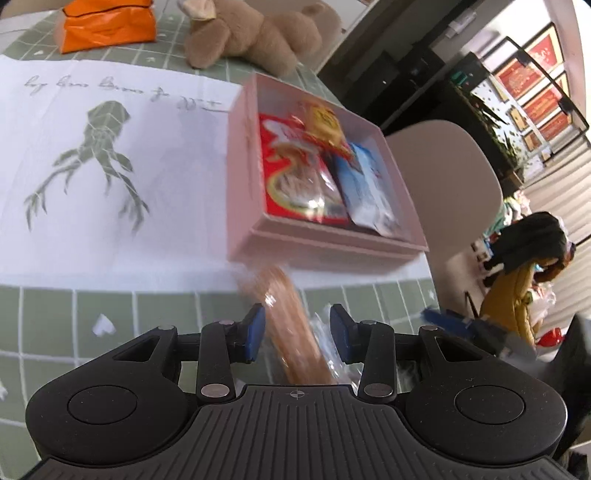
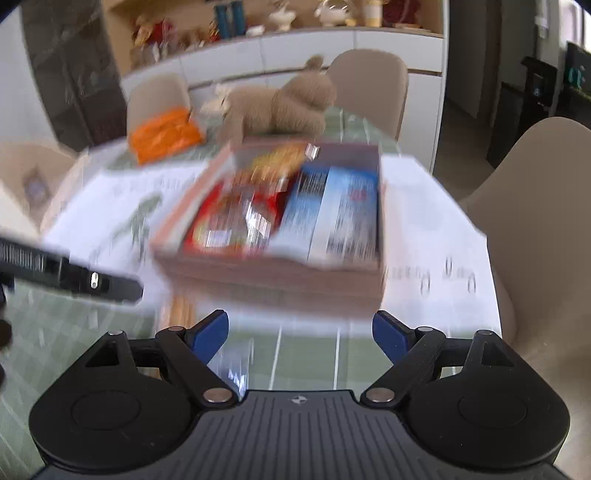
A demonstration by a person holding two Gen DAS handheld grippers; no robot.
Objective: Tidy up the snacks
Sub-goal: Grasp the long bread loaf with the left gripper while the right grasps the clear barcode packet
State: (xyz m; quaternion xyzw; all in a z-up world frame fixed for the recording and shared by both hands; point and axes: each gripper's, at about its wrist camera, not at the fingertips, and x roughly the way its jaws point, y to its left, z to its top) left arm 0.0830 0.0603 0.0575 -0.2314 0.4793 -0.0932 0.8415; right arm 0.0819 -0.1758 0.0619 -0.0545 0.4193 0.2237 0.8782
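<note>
Left wrist view: the left gripper (image 1: 297,332) fingers stand half open around a brown snack stick (image 1: 291,332), the pads not clearly touching it. The right gripper (image 2: 301,334) fingers are wide and empty above the green worktop (image 2: 306,354), near the pink box (image 2: 273,273).

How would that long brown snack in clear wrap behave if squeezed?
The brown snack, lying between the left gripper's open jaws, looks light and slim. Its clear glossy wrap probably crinkles and may slip. Whether it snaps is unclear; the picture is blurred.

Pink plastic tray (image 1: 242,177): 1 | snack packets inside it: 3 | orange foil bag (image 1: 107,24): 1 | brown plush bear (image 1: 255,35): 1 | beige chairs: 4
</note>
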